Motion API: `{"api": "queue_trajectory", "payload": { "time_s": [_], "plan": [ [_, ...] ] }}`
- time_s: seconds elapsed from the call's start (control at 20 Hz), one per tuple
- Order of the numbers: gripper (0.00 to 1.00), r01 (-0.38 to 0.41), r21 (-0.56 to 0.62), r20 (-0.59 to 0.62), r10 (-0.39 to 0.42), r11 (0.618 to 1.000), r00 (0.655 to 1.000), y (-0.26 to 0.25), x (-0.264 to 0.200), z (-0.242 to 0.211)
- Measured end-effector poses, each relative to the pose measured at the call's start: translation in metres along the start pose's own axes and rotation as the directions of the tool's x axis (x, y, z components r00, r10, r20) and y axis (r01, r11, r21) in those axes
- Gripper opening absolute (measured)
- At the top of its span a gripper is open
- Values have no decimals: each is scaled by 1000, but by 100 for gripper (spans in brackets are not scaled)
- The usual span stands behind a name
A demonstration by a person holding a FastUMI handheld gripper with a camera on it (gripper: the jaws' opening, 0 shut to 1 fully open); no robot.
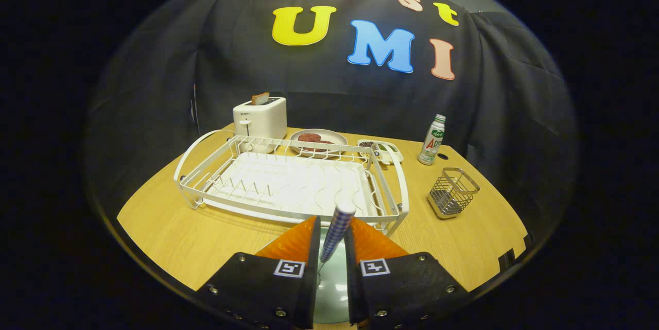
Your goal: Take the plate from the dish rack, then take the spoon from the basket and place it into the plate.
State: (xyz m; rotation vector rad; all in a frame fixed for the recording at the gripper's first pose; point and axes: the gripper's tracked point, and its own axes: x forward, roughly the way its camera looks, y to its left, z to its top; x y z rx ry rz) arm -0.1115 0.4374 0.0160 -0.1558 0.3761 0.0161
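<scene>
Gripper view: the gripper [332, 240] fingers pinch the spoon [337, 229] handle between them, above the plate [329, 289] at the desk's near edge.

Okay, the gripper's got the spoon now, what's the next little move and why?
Probably lower it a little and open. The gripper is shut on the spoon by its checked handle, the pale plate lies right beneath the fingers, and the dish rack stands beyond.

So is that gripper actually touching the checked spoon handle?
Touching. The gripper view shows the hand-held gripper with both fingers pressed against the spoon handle, above the plate.
</scene>
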Motion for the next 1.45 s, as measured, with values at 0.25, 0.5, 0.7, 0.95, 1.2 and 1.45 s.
{"api": "queue_trajectory", "payload": {
  "time_s": [0.25,0.5,0.7,0.95,1.2,1.45],
  "plan": [
    [25,17,43,-30,-15,999,999,-9,3,-5],
    [25,12,32,-28,-11,999,1000,-7,6,-2],
    [25,10,32,-20,-10,999,1000,-6,4,5],
    [25,30,33,14,-30,999,999,-20,-6,41],
    [47,95,88,154,-107,992,982,-60,-29,128],
    [54,97,130,325,-135,987,936,-100,-54,216]
  ]
}}
